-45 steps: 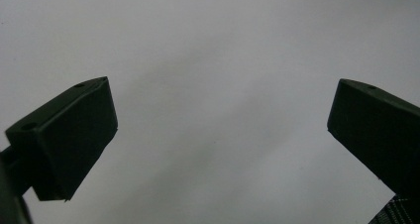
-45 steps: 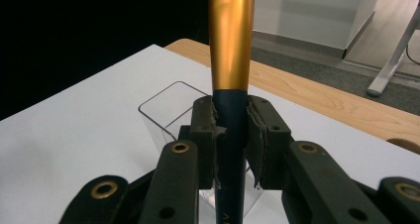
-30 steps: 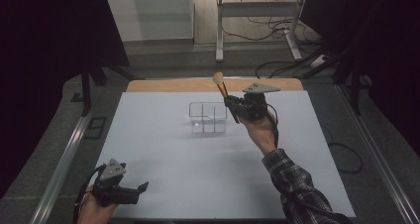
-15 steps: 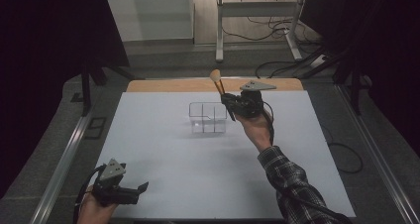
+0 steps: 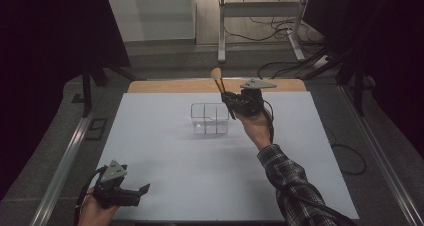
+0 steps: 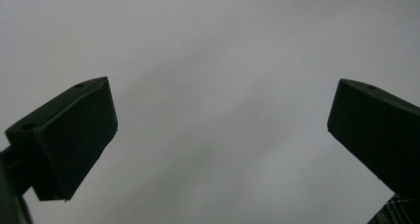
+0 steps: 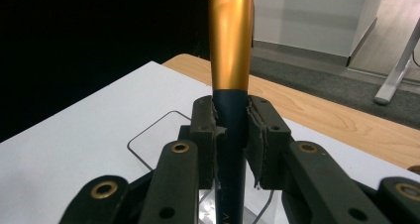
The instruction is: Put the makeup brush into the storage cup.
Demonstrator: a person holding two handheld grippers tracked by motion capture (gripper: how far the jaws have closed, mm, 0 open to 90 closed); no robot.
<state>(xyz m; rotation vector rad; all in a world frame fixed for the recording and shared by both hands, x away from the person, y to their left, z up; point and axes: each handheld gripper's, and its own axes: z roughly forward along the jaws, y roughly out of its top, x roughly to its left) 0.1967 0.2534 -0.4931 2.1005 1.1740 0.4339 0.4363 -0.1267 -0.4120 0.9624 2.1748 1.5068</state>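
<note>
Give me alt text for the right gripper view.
The right gripper is shut on a makeup brush, pads clamping its dark handle just below the gold ferrule. Behind it lie a clear divided organizer on the white table.

I am easing my right gripper (image 5: 231, 102), with the makeup brush (image 5: 218, 81) clamped in its jaws, a little toward the left across the bench, so that it is now coming over the right edge of the clear divided organizer (image 5: 210, 119) where a second ago it was standing just beside it. The brush's pale tuft is drifting left along with it, staying tilted up and away from me. My right forearm (image 5: 260, 133) is following the same small shift.
</note>
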